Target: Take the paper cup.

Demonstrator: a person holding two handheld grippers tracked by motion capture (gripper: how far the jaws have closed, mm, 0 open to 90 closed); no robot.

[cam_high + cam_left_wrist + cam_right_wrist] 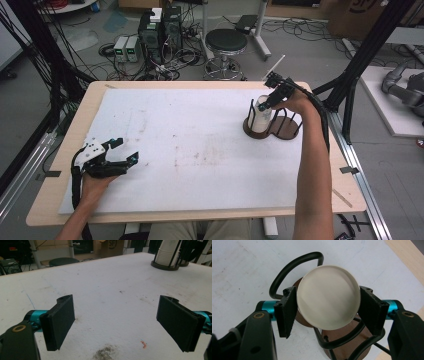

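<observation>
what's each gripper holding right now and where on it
The right gripper is shut on the top cup of the stack, pads on opposite sides near its base. The left gripper is open, holding nothing.

Two forearms enter from the near edge of the table, each hand wrapped around a handheld gripper. The left hand [92,182] rests low at the near left, its left gripper [127,150] pointing across the table toward the right, level with the surface, black jaws standing well apart with nothing between them (the left gripper view shows the two flat pads [60,321] facing each other across a wide gap). The right arm stretches far forward, bare to the elbow, wrist bent downward, and the right gripper [265,103] points steeply down, its pads [287,311] pressed against opposite sides of what they hold.
</observation>
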